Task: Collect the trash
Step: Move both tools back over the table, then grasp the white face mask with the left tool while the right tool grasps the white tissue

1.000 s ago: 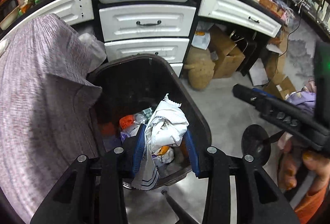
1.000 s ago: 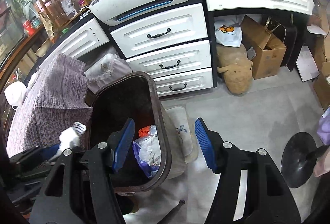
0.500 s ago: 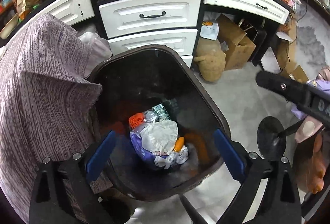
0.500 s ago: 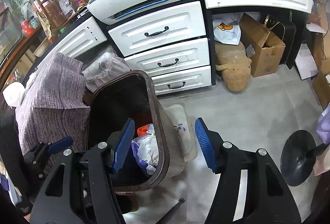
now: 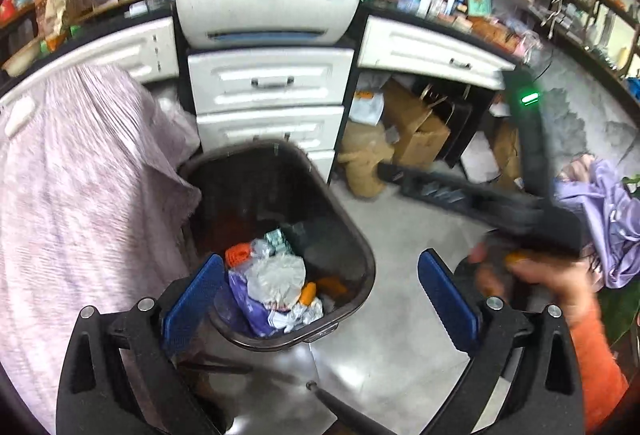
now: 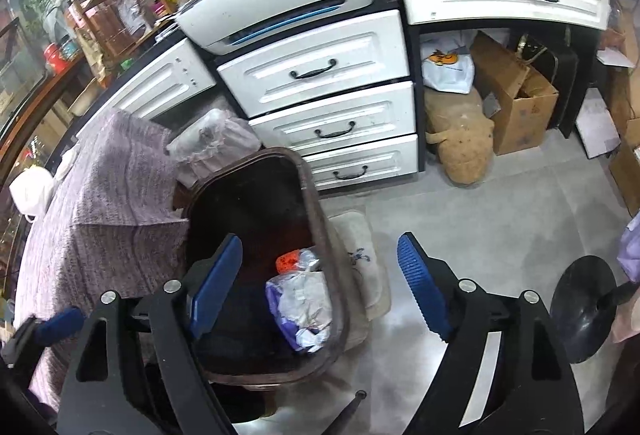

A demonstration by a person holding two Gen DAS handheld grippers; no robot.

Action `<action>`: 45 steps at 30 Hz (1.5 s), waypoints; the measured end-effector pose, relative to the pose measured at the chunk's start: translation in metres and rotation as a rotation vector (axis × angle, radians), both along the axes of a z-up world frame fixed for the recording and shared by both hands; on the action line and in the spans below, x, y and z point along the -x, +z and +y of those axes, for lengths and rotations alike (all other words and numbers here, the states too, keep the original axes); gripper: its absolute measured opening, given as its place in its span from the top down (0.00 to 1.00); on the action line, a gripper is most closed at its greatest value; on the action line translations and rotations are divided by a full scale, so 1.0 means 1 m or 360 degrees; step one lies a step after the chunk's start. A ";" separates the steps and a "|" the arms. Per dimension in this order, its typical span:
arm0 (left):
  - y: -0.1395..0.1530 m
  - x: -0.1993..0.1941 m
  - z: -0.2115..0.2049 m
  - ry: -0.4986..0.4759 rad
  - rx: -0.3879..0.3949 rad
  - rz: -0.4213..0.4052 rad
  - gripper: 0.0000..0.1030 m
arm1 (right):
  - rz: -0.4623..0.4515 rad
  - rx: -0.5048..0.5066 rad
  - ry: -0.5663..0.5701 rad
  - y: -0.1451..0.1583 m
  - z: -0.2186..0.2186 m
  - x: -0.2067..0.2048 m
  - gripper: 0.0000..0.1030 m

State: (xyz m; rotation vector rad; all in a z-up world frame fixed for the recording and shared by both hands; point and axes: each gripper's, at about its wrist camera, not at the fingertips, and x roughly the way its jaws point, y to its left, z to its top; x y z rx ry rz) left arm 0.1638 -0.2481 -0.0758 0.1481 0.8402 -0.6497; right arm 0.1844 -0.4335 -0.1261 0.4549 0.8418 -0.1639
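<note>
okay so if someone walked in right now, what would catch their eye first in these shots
Probably the dark trash bin on the floor before the white drawers, with crumpled paper and wrappers piled inside. Next, the purple knitted cloth draped left of it, and both grippers, left gripper and right gripper, empty above.

the left gripper (image 5: 320,299) no longer pinches the crumpled white wrapper (image 5: 276,273); its jaws stand wide and empty, above the trash bin (image 5: 360,243). the wrapper now lies on the heap inside the bin. the right gripper (image 6: 320,279) is opening its jaws, with nothing gripped between them.
</note>
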 end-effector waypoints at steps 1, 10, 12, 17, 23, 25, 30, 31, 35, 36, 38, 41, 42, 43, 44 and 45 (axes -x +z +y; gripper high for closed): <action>0.007 0.003 0.004 -0.0001 0.0018 -0.0025 0.05 | -0.0007 0.0003 0.0028 0.002 0.007 -0.003 0.21; 0.047 0.005 0.055 0.0120 0.0164 -0.0097 0.05 | -0.0075 0.0017 0.0198 0.021 0.059 -0.027 0.18; 0.052 0.006 0.068 0.0150 0.0176 -0.0110 0.05 | -0.0102 0.0027 0.0254 0.028 0.074 -0.032 0.18; 0.064 -0.001 0.104 0.0269 0.0151 -0.0163 0.05 | -0.0187 0.0048 0.0368 0.049 0.105 -0.043 0.18; 0.064 -0.026 0.164 0.0540 0.0040 -0.0219 0.05 | -0.0324 0.0088 0.0664 0.086 0.165 -0.061 0.18; 0.061 -0.036 0.189 0.0642 0.0003 -0.0212 0.05 | -0.0349 0.0084 0.0760 0.095 0.184 -0.070 0.18; 0.061 -0.065 0.251 0.0881 -0.0039 -0.0219 0.06 | -0.0330 0.0023 0.0979 0.108 0.232 -0.103 0.18; 0.062 -0.070 0.259 0.0910 -0.0038 -0.0215 0.06 | -0.0319 0.0029 0.1014 0.110 0.242 -0.112 0.18; 0.066 -0.108 0.295 0.1048 0.0013 -0.0171 0.06 | -0.0274 0.0055 0.1117 0.110 0.281 -0.144 0.18; 0.067 -0.119 0.302 0.1077 0.0013 -0.0160 0.06 | -0.0255 0.0048 0.1135 0.110 0.289 -0.153 0.18; 0.067 -0.139 0.311 0.1111 0.0016 -0.0143 0.06 | -0.0228 0.0042 0.1164 0.111 0.304 -0.170 0.18; 0.065 -0.174 0.321 0.1158 0.0020 -0.0113 0.06 | -0.0225 0.0085 0.1179 0.114 0.318 -0.184 0.18; 0.062 -0.185 0.323 0.1175 0.0021 -0.0103 0.06 | -0.0224 0.0104 0.1184 0.116 0.323 -0.189 0.18; 0.060 -0.193 0.325 0.1184 0.0021 -0.0093 0.06 | -0.0222 0.0112 0.1189 0.116 0.326 -0.192 0.18; 0.057 -0.204 0.328 0.1200 0.0023 -0.0079 0.06 | -0.0220 0.0123 0.1197 0.117 0.329 -0.195 0.18; 0.054 -0.214 0.330 0.1203 0.0031 -0.0064 0.06 | -0.0218 0.0134 0.1202 0.117 0.331 -0.198 0.18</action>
